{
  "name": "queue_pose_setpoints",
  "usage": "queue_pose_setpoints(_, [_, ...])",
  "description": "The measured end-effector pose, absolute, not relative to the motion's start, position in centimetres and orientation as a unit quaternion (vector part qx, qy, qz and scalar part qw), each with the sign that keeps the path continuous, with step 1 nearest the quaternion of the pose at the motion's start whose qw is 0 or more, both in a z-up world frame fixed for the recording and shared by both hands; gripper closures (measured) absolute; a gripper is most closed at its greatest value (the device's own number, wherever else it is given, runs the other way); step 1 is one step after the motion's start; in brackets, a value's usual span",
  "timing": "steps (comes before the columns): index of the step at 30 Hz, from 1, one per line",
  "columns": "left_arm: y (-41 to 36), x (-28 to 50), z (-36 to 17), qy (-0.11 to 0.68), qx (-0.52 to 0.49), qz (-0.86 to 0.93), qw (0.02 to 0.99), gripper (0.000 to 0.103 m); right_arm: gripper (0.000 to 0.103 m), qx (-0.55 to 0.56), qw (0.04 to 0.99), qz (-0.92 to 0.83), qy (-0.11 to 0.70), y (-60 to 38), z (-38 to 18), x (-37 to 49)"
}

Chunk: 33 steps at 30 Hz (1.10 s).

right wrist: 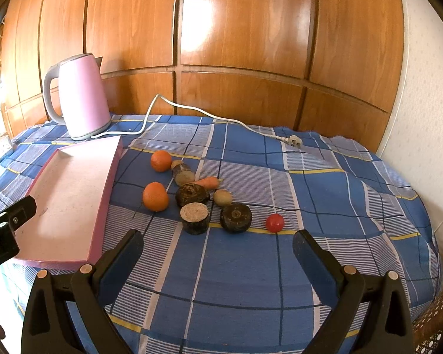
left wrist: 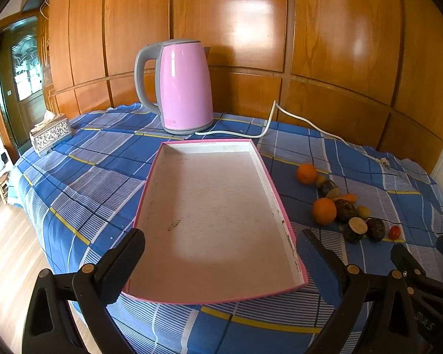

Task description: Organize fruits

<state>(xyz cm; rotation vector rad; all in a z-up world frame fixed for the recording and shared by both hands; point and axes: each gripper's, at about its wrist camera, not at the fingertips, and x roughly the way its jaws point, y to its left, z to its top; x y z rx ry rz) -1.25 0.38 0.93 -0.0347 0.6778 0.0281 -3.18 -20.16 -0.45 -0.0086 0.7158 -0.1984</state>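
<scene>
Blue checked tablecloth (right wrist: 310,265) | pink tray (left wrist: 276,194) empty | fruits (right wrist: 155,196) clustered beside it, none sorted | left gripper (left wrist: 221,247) and right gripper (right wrist: 215,243) both spread apart, holding nothing | task unstarted

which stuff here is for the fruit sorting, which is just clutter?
Job: tray, two oranges, tomato, carrot, dark cut pieces, small yellowish fruits.
Clutter: kettle, its cord, tissue box.
</scene>
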Motion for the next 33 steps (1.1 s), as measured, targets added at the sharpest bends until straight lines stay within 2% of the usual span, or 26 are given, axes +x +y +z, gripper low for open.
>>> queue_pose_setpoints(25, [-0.4, -1.0, 0.6, 0.345, -0.019, -0.016, 0.938, 0.0, 0.0, 0.005, 0.93, -0.102, 0.352, -20.9, -0.6, -3.2])
queue_pose_setpoints(30, [0.1, -0.3, 0.3, 0.358, -0.069, -0.104, 0.925, 0.0, 0.0, 0.036, 0.921, -0.127, 0.366, -23.5, -1.2, -2.8])
queue_pose_setpoints(33, [-0.3, 0.6, 0.4, 0.376, -0.066, -0.104, 0.919, 0.0, 0.0, 0.057, 0.911, -0.164, 0.373, -26.2, -1.8, -2.6])
